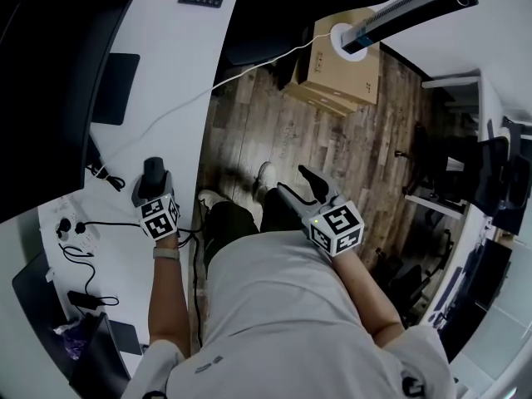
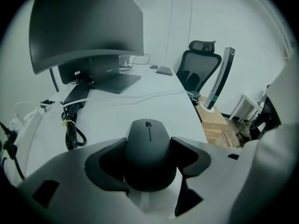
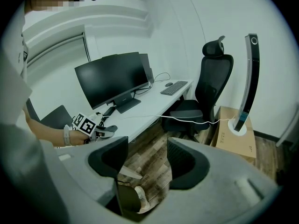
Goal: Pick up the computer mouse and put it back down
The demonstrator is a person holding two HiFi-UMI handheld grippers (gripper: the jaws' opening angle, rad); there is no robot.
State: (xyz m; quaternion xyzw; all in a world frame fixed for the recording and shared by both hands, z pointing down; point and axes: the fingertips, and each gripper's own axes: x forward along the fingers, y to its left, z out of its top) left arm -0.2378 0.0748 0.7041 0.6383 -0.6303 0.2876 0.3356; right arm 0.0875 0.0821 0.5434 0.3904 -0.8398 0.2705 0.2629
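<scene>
Left gripper (image 2: 149, 141): jaws closed on both flanks of the mouse (image 2: 149, 164), whose long axis runs straight along the gripper, buttons pointing away, over the white desk (image 2: 140, 107). Right gripper (image 3: 142, 155): jaws wide, empty, above the floor, well apart from the mouse.

Office, desk (image 3: 152, 104), monitor (image 3: 112, 76), kbd (image 3: 174, 87), swivel chair (image 3: 212, 80)

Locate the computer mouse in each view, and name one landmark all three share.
Head view: computer mouse left of centre, at the left gripper's tip.
Left gripper view: mouse bottom centre, between the jaws.
Right gripper view: small dark shape at left, hard to tell from the jaws.
Shared landmark: tall slim tower.
</scene>
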